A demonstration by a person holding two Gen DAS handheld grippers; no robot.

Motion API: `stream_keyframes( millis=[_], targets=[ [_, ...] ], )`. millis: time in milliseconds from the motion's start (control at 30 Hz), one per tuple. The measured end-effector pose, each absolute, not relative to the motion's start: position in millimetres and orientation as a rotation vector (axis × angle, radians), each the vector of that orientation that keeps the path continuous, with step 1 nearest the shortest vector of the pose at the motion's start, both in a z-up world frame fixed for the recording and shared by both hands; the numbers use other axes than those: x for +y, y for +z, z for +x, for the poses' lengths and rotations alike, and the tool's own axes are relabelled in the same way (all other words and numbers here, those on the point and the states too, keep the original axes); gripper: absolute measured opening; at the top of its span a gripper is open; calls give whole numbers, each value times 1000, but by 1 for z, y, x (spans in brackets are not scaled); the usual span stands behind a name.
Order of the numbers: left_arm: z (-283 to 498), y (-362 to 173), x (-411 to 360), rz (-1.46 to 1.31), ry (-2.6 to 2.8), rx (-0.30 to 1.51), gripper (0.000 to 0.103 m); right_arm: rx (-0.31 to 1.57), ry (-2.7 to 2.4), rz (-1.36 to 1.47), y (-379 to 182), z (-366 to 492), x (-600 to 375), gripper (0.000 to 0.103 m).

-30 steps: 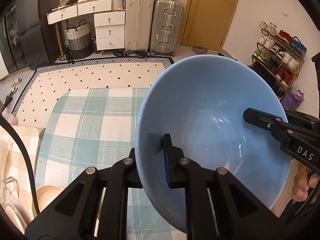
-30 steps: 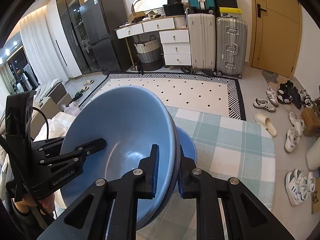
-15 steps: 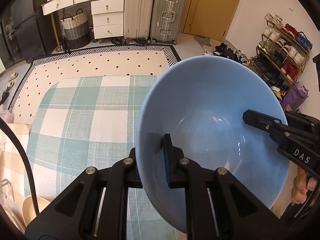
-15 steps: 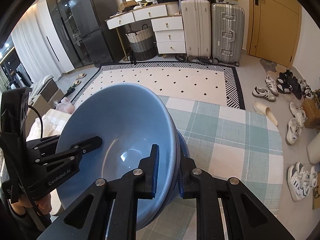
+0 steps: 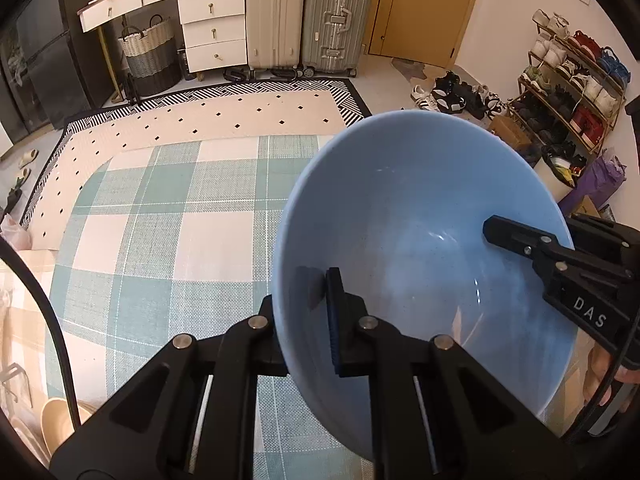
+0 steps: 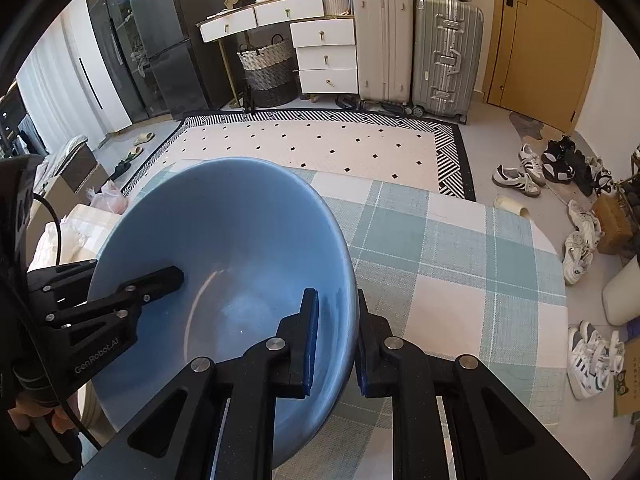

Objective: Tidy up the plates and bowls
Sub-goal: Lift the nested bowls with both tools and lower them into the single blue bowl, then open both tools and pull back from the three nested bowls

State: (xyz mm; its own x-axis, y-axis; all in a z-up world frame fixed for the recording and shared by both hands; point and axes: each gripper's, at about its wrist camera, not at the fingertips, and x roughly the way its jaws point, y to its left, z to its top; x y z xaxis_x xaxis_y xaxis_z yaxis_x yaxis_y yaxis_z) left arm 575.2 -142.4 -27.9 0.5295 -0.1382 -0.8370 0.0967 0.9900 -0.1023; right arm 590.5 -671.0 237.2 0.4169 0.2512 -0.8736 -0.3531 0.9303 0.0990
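Observation:
A large light blue bowl (image 5: 420,216) is held by both grippers above the green checked tablecloth (image 5: 168,240). My left gripper (image 5: 306,300) is shut on the bowl's near-left rim. My right gripper (image 6: 336,336) is shut on the opposite rim, and the bowl (image 6: 224,240) fills the left of the right wrist view. The right gripper shows in the left wrist view (image 5: 560,264) with one finger inside the bowl. The left gripper shows in the right wrist view (image 6: 132,292) likewise. What lies under the bowl is hidden.
Beige dishes (image 5: 60,420) stand at the table's lower left edge. Beyond the table are a patterned rug (image 6: 320,144), suitcases (image 6: 416,44), a white dresser (image 6: 320,52), a shoe rack (image 5: 572,80) and loose shoes (image 6: 580,248) on the floor.
Both grippers and the blue bowl have moved down and forward over the table. The second blue bowl seen under it one second ago is now hidden.

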Motion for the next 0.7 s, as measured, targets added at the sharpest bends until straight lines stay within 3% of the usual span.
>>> stream_keyframes(
  millis=[433,700],
  targets=[
    [574,-29,-137,-48,-107,1031,13,1073,357,-94,247,584,-687,17],
    [562,-20,-142,-56,-119,1025,38,1066,358,-83,256,573,-691,19]
  ],
)
